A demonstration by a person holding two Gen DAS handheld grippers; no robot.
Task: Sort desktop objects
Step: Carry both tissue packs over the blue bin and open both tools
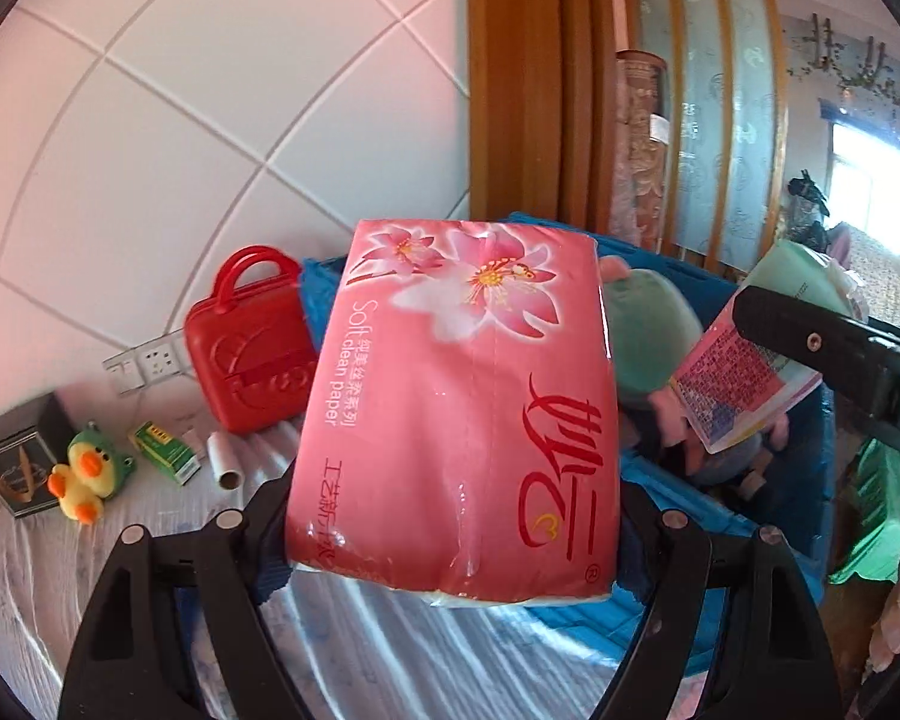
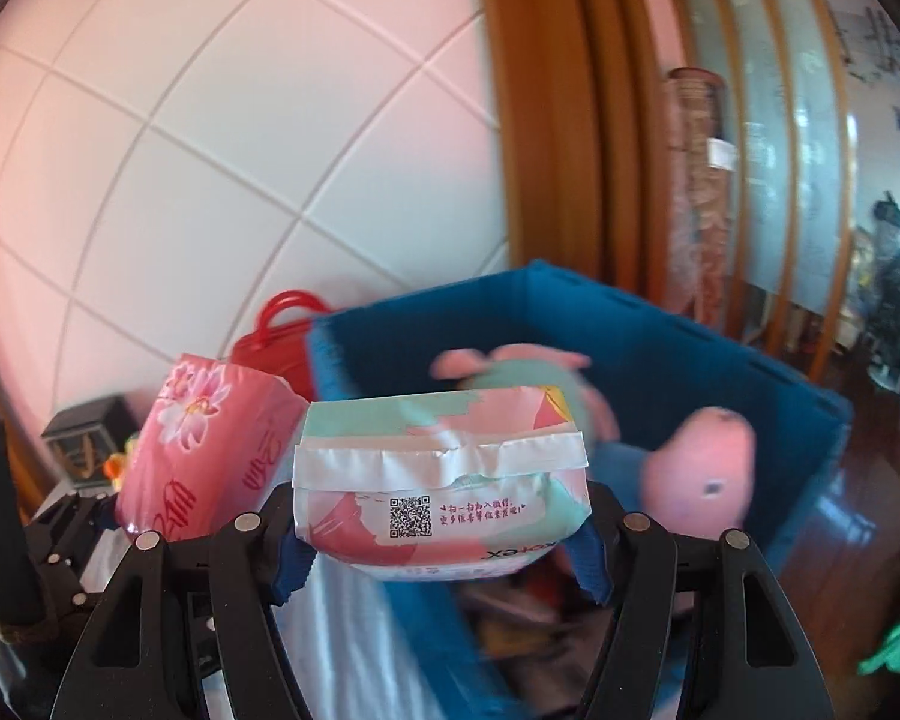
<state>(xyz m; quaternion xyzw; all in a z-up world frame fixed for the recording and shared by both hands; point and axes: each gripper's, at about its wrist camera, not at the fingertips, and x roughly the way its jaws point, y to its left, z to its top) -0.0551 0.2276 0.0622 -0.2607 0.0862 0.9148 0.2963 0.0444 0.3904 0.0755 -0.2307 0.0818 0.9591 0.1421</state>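
Pink tissue pack [image 1: 456, 414]: fills the centre of the left wrist view, clamped between the blue pads of the left hand-held gripper [image 1: 450, 546] and held up in front of the blue bin [image 1: 810, 480].
Handling: likely light and squashy, with slick film; the grip across its lower end, pads on both long sides, looks sound.
Pastel pack [image 2: 441, 480]: lower centre of the right wrist view, pinched across its width by the right hand-held gripper [image 2: 444, 558], at the bin's near edge.
Handling: soft, crinkly wrap; too hard a squeeze would dent it.
Bin contents: pink and green plush toys [image 2: 699, 471] already lie inside.
Left on the surface [image 1: 30, 570]: red case [image 1: 249, 354], duck toy [image 1: 87, 474], dark tin [image 1: 21, 456], green box [image 1: 165, 450].
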